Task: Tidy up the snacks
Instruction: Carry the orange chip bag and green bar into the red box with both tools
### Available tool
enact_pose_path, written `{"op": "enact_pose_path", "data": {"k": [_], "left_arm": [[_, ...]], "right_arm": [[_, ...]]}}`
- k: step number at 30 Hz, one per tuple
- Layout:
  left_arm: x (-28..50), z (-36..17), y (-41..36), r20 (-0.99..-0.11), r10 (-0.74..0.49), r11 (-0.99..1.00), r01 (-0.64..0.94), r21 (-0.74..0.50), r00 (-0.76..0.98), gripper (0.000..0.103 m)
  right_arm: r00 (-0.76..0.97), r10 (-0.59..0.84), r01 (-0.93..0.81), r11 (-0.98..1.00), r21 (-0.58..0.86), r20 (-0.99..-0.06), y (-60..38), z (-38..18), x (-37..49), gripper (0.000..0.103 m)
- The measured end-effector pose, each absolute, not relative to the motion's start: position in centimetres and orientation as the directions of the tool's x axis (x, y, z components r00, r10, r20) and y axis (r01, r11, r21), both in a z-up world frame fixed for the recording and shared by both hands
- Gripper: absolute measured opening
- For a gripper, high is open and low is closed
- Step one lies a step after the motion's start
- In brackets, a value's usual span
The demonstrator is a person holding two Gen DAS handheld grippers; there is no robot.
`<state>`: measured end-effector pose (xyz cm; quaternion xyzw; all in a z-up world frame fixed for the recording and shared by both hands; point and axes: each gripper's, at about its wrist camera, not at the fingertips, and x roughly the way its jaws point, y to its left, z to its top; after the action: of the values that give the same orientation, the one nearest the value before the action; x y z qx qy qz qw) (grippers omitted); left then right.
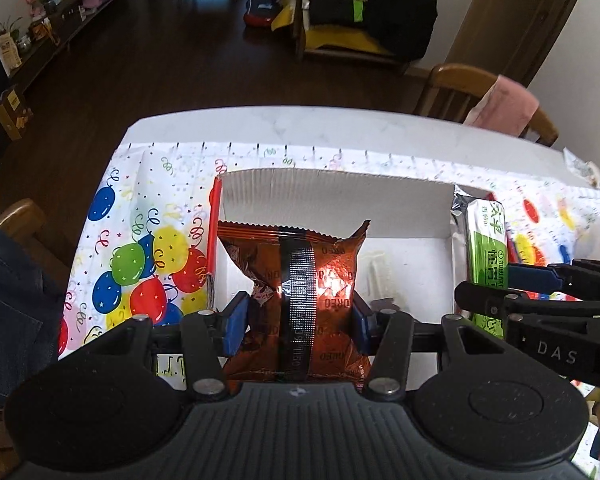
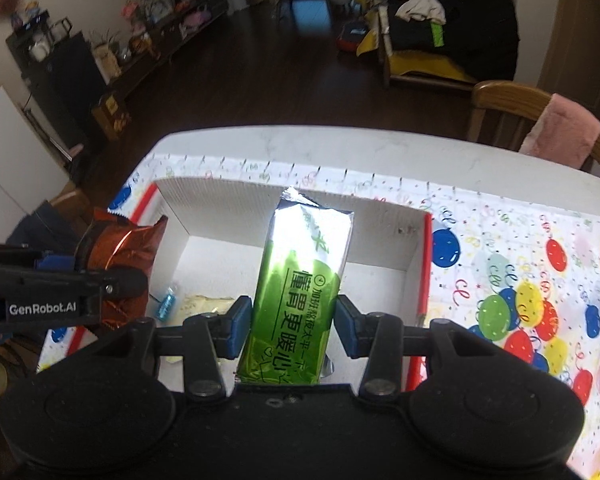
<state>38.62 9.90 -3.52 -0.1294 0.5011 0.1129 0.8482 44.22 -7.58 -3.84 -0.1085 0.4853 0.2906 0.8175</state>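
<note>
Left fingers (image 1: 300,320) pinch the crinkly Oreo pack (image 1: 296,280) mid-body, right fingers (image 2: 292,328) clamp the green pack (image 2: 300,280), both over the box (image 2: 220,200); light, slippery foil, contents likely brittle, so grip gently mid-body.

"OREO" on the orange packet (image 1: 296,292), "GenRobot.AI" on the left tool (image 2: 44,308)

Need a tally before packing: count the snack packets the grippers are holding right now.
2: an orange Oreo packet in the left gripper, a green cracker packet in the right gripper, both above the white box.
</note>
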Motion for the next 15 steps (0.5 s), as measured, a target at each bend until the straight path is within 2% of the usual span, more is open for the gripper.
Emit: {"op": "enact_pose_path", "data": {"k": [15], "left_arm": [[43.2,-8.3,9.4,-0.942,0.051,0.955,-0.292,-0.052,0.333,0.050]], "right_arm": [[0.249,0.295,-0.649,0.758,0.067,-0.923,-4.5,-9.5,46.3,0.043]]}}
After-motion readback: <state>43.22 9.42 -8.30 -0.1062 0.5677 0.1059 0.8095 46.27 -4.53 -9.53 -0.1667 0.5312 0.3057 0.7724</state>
